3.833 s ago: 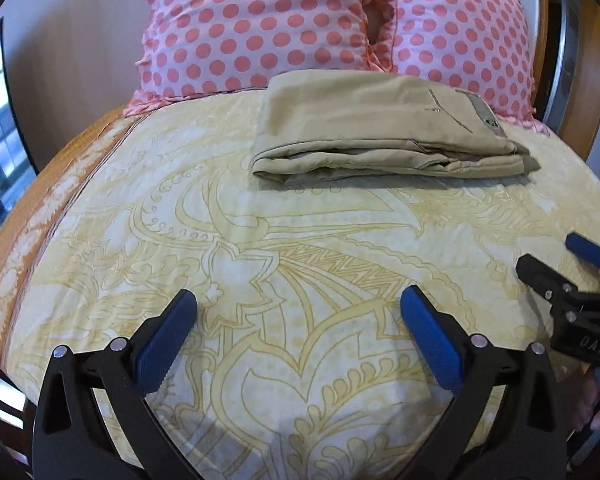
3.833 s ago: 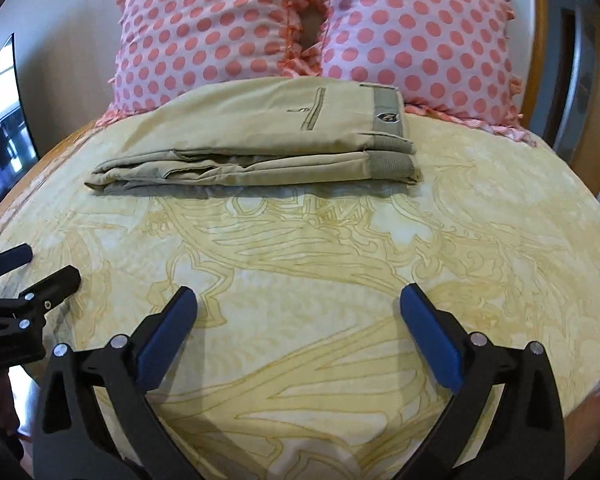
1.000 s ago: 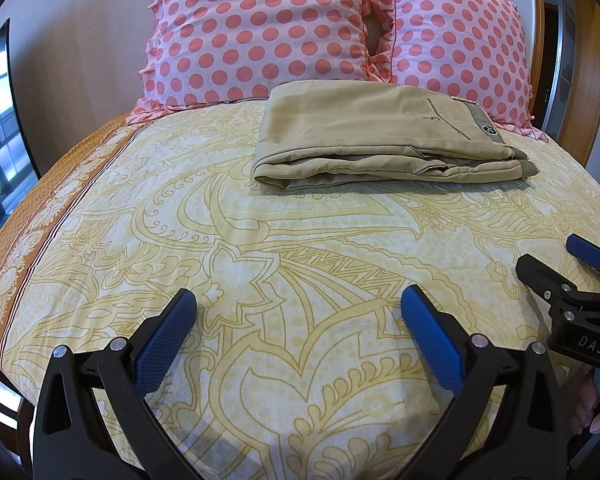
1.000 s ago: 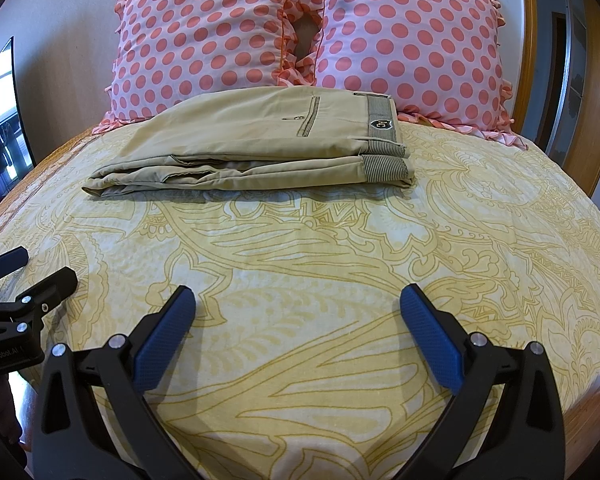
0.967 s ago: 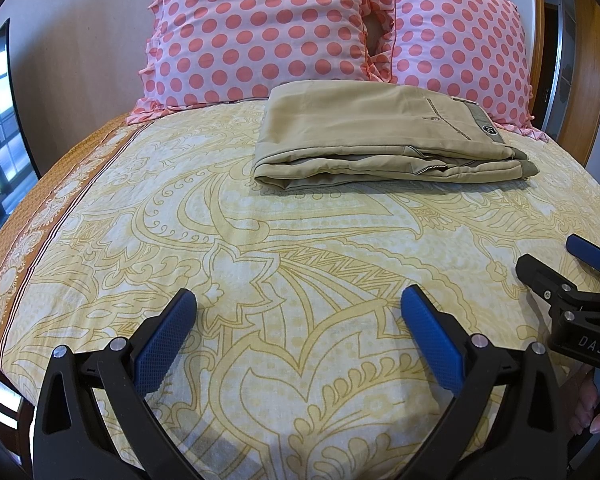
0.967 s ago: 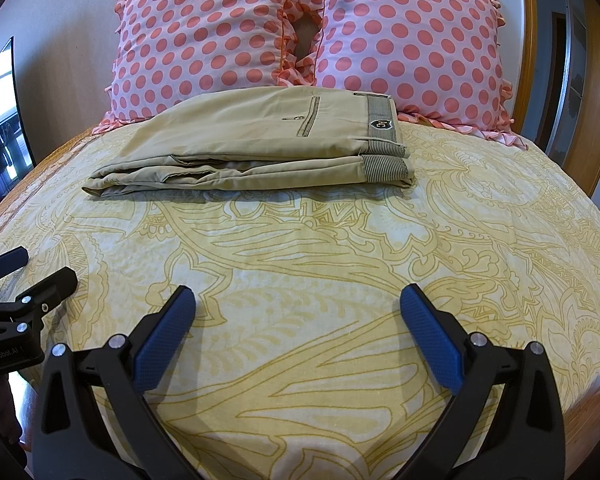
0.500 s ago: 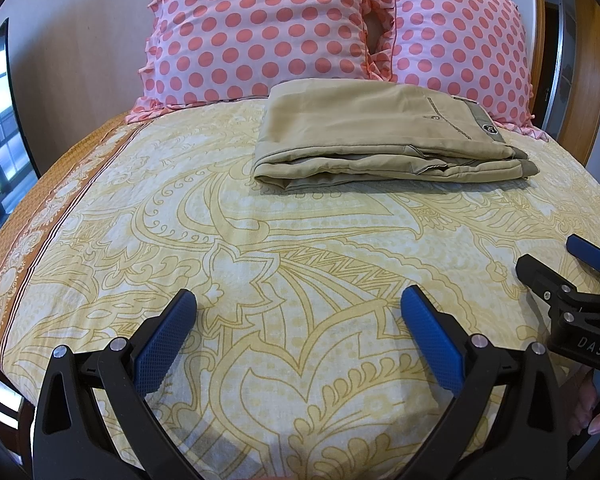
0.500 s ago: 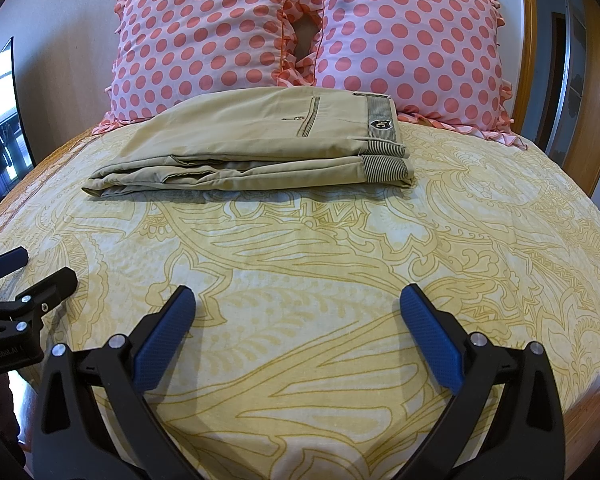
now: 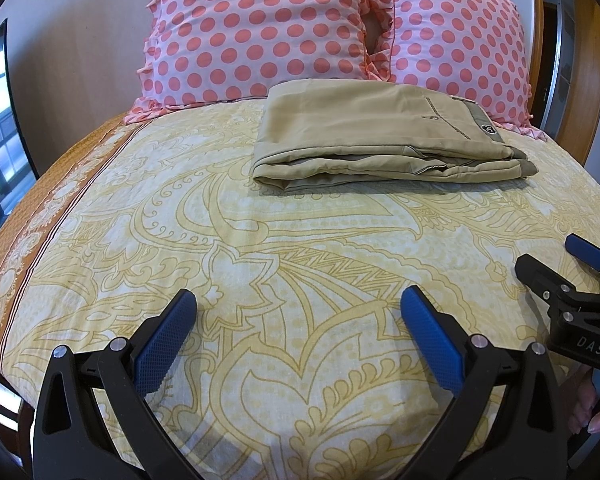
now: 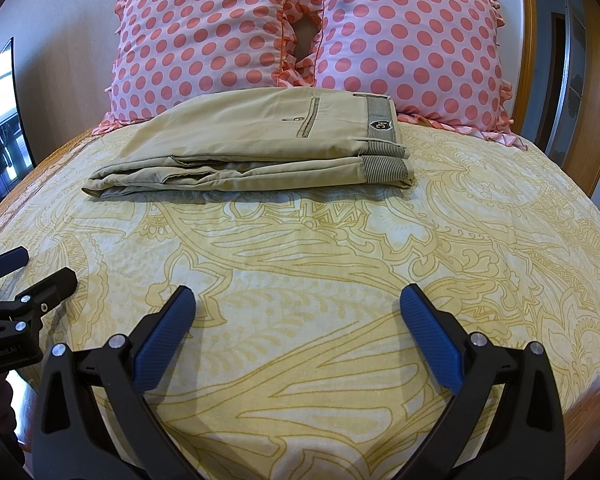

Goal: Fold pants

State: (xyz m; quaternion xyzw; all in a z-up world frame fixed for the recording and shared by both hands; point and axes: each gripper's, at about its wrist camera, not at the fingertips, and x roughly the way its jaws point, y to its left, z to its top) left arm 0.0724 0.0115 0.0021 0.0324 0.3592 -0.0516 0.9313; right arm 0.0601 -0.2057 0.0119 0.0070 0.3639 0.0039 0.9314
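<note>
- Left wrist view: my left gripper [image 9: 298, 312] hangs low over the near part of the bed, its blue pads [image 9: 162, 346] spread wide apart with nothing between them, only the yellow patterned bedspread [image 9: 260, 248] below.
- The khaki pants [image 9: 380, 140] lie folded in a flat stack at the far end of the bedspread, well apart from my pads, with the waistband end to the right and the folded edge to the left.
- The back of the stack sits against two pink polka-dot pillows [image 9: 260, 28] that stand upright at the head of the bed.
- At the right edge my right gripper [image 9: 556, 268] shows from the side, its fingers parted, close above the bedspread.
- Right wrist view: my right gripper [image 10: 298, 312] also stands with its jaws wide apart and empty over the near bedspread [image 10: 340, 248].
- The pants [image 10: 260, 148] lie across the far side, striped waistband and a small dark badge at the right end, a back pocket slit facing up, the pillows [image 10: 400, 32] right behind them.
- My left gripper [image 10: 32, 272] shows at the left edge, fingers parted, near the bed's side.
</note>
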